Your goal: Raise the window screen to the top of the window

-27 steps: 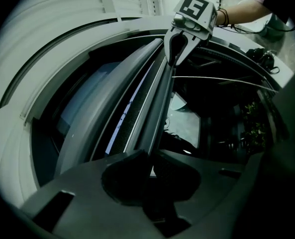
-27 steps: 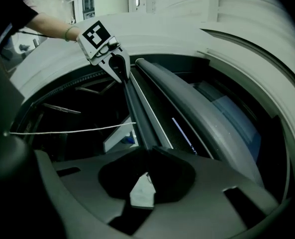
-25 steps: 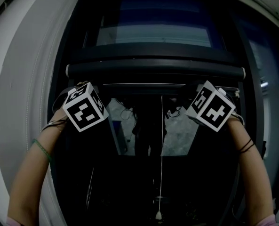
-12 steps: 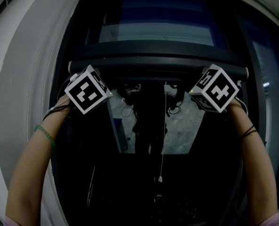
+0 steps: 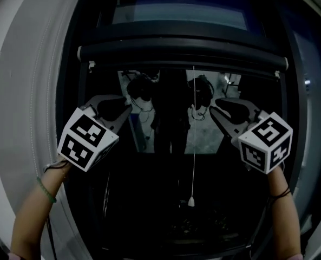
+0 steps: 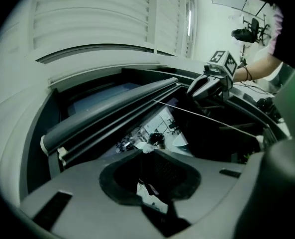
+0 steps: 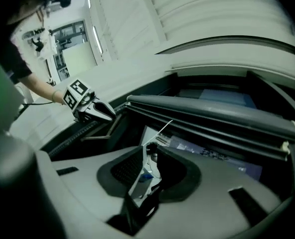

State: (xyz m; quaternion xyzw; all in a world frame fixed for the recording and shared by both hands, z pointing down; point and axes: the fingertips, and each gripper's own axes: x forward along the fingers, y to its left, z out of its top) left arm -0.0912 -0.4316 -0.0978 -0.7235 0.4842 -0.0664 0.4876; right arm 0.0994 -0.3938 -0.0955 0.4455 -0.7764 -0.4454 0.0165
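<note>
The window screen's dark bottom bar (image 5: 182, 56) runs across the window high in the head view, with the rolled screen above it. Its thin white pull cord (image 5: 193, 134) hangs from the bar's middle and ends in a small toggle (image 5: 191, 202). My left gripper (image 5: 123, 110) is below the bar at the left, open and holding nothing. My right gripper (image 5: 218, 111) mirrors it at the right, also open and apart from the bar. The bar (image 6: 112, 113) and the right gripper (image 6: 207, 86) appear in the left gripper view. The right gripper view has the bar (image 7: 207, 113) and the left gripper (image 7: 95, 111).
Dark window glass (image 5: 171, 123) under the bar reflects a lit room. A white curved window frame (image 5: 25, 91) borders the left side. A slatted white surface (image 6: 87, 14) lies above the window. The person's forearms (image 5: 38, 210) reach up from below.
The bar has gone up in the view. Both grippers, which were at the bar, have come off it and dropped lower. The cord's toggle now hangs higher.
</note>
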